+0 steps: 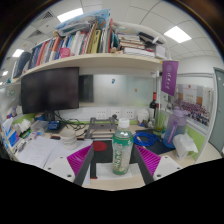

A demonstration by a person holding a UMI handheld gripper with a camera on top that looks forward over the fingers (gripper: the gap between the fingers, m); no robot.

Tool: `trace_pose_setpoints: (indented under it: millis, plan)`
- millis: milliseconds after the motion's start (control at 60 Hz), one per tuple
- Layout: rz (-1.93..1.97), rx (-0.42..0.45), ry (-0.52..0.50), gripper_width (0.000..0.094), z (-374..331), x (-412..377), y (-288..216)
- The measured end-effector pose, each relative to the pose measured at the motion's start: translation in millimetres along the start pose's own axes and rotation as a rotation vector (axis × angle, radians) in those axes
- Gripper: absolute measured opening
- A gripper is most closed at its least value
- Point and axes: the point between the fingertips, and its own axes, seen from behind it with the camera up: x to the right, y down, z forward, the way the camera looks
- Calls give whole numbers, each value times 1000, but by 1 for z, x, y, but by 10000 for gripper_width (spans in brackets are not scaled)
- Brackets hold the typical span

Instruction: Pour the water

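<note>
A clear plastic bottle (122, 150) with a green cap and a green-and-white label stands upright on the white desk (108, 180). It stands between the fingers of my gripper (113, 152), nearer the right finger. The left pad (80, 159) and the right pad (148, 160) are magenta and spread wide. There is a clear gap on the bottle's left side, so the gripper is open around it. A black flat thing with a red disc (98, 152) lies just behind and left of the bottle.
A dark monitor (48, 88) stands at the back left under a shelf of books (85, 45). Papers (40, 150) lie to the left. A blue tray (147, 140), a purple cup (176, 122) and a white box (185, 144) crowd the right.
</note>
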Motion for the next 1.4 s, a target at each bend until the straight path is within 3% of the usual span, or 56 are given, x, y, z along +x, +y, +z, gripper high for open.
trace_pose_setpoints:
  millis: [233,533,817,1067,1400]
  plan:
    - [-27,-8,-48,838,81,21,35]
    - [3,9,-79,513,123,22,53]
    - [-33,-28,-94,339,131,22,54]
    - [-221,-8,-42,328,138,21,10]
    - [-1030,-47,-17,326,199,-35,-61]
